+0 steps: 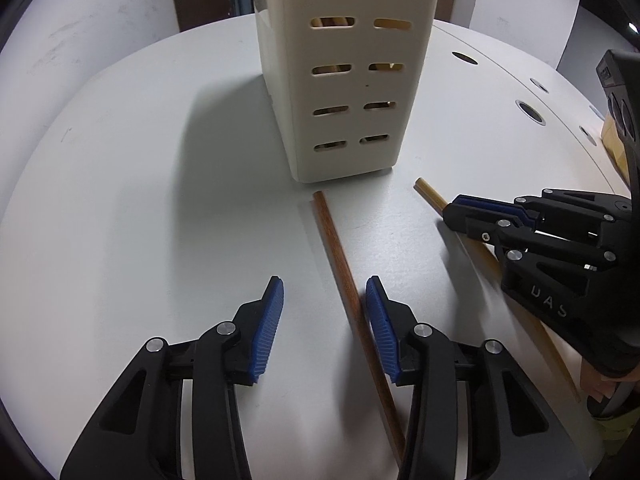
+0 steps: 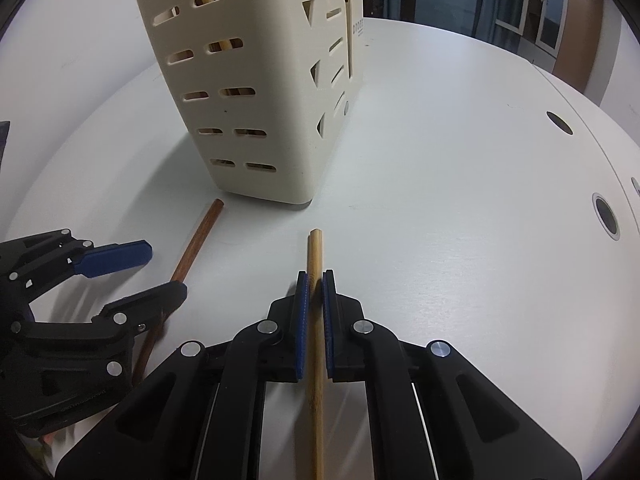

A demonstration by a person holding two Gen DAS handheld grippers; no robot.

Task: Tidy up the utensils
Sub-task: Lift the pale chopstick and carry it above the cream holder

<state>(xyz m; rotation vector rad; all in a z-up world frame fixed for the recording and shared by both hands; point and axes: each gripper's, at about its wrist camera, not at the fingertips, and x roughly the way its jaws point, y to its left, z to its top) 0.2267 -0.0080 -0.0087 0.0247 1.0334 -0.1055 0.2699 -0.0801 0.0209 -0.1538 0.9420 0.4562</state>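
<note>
On the left, the left gripper (image 1: 324,292) has its jaws partly apart, straddling the dark stick (image 1: 340,276) that lies flat on the white bench (image 1: 160,240). The stick sits right up against the right-hand pad, with a clear gap to the other one, so no grip on it. Behind the sticks stands the cream caddy (image 2: 240,92), slotted sides, with some wooden pieces visible inside. Over on the right, the right gripper (image 2: 315,280) has its jaws clamped tight on the pale stick (image 2: 315,248), whose tip points toward the caddy's base.
</note>
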